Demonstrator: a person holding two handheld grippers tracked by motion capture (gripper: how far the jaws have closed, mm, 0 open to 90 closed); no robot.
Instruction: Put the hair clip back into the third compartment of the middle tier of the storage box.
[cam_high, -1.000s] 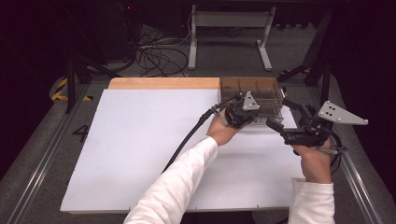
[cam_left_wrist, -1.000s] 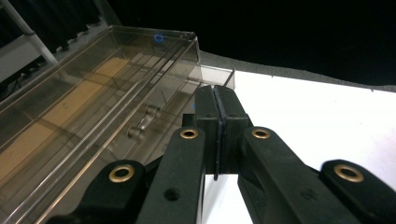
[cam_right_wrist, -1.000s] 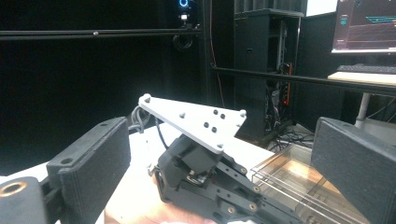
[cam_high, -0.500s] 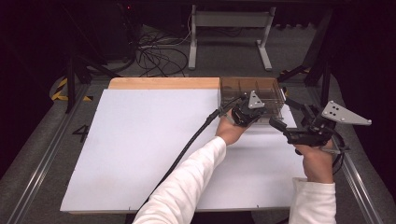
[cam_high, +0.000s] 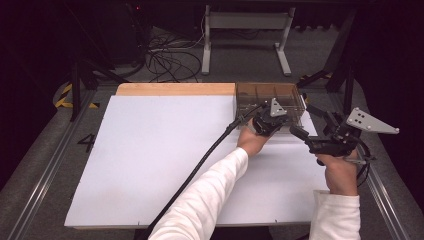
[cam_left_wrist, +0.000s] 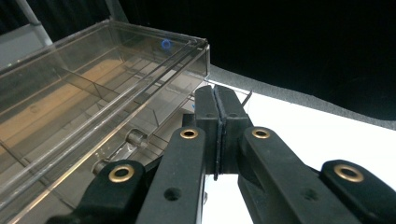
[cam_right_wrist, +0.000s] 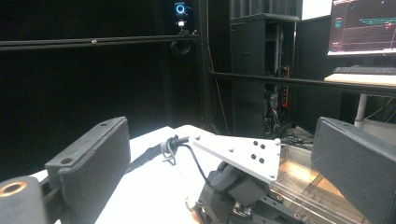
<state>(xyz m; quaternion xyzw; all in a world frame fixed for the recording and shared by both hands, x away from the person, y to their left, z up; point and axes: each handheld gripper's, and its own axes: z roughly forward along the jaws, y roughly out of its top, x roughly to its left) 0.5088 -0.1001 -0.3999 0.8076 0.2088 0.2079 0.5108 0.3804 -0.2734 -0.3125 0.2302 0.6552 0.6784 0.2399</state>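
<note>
Resting its clenched jaws at the near edge of the clear plastic compartment box (cam_high: 270, 97), the left gripper (cam_high: 266, 123) holds nothing between its pads; in the left gripper view the two black tips meet flat against each other just beside the box's front wall (cam_left_wrist: 116, 116), close to a small hinge or latch pin. The work looks barely begun: the box sits at the far right of the white counter (cam_high: 165, 160), its compartments appear empty, and whether its lid is open or shut I cannot tell. What is left, by my reading, is to push, lift or unlatch some part of the box. The right gripper (cam_high: 312, 127) waits just to the right of the left one, jaws released and wide apart, gripping nothing. The left gripper's cable (cam_high: 200, 165) trails back across the counter. Beyond the box lie floor cables and a desk frame, well apart from both jaws.
</note>
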